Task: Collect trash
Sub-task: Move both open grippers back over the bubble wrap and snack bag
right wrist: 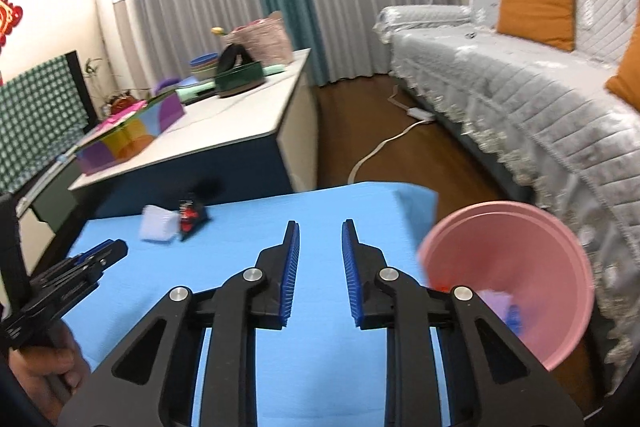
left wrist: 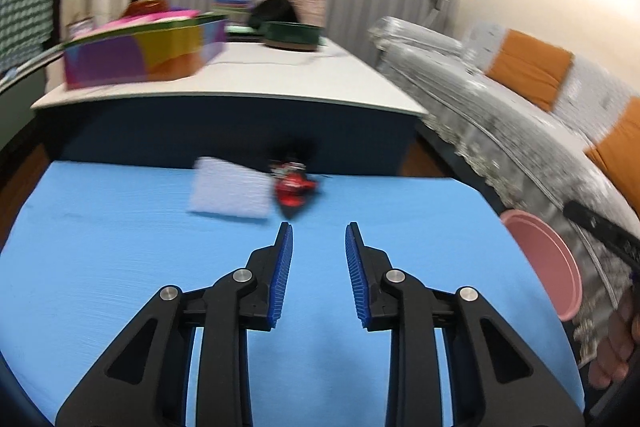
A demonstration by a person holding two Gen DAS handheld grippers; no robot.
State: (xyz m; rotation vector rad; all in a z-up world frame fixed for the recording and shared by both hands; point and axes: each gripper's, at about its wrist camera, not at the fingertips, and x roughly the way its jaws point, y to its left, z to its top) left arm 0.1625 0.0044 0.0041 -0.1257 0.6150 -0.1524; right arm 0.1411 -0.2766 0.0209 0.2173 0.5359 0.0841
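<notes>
A white crumpled tissue (left wrist: 231, 193) and a red and black wrapper (left wrist: 293, 187) lie side by side at the far edge of the blue table (left wrist: 120, 267). My left gripper (left wrist: 319, 229) is open and empty, a short way in front of the wrapper. My right gripper (right wrist: 320, 227) is open and empty over the table middle; tissue (right wrist: 158, 223) and wrapper (right wrist: 191, 217) lie far left of it. A pink bin (right wrist: 516, 271) stands at the table's right side, with purple, blue and red scraps inside. The left gripper's body (right wrist: 72, 279) shows at left.
A white-topped cabinet (right wrist: 224, 131) behind the table carries a colourful box (right wrist: 132, 131), a green tray (right wrist: 240, 77) and a basket. A grey sofa (right wrist: 520, 99) with orange cushions runs along the right. A white cable (right wrist: 384, 143) crosses the wood floor.
</notes>
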